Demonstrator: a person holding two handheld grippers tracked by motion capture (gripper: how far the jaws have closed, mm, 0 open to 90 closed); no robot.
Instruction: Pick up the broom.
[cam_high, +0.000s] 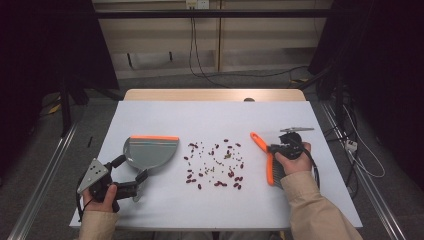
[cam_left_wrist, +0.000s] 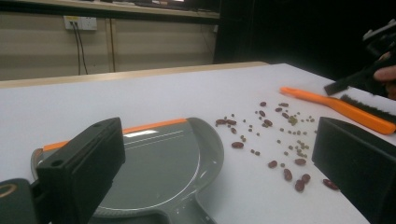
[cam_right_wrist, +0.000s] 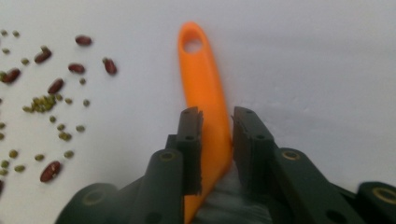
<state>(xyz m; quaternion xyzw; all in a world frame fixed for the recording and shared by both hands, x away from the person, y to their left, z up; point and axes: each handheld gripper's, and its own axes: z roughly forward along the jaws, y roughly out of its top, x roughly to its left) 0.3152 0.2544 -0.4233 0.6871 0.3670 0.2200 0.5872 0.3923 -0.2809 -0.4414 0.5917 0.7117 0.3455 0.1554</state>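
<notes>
The right gripper (cam_right_wrist: 217, 116) clamps the orange brush (cam_right_wrist: 204, 88), handle pointing toward the frame's top, while the left gripper (cam_high: 134, 175) gapes beside the dustpan (cam_high: 150, 151).

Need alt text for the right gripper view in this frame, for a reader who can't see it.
The right gripper's two black jaws straddle the handle of an orange brush lying on a white table, its hanging hole at the far end. Red beans and small green beans lie scattered to the left.
</notes>
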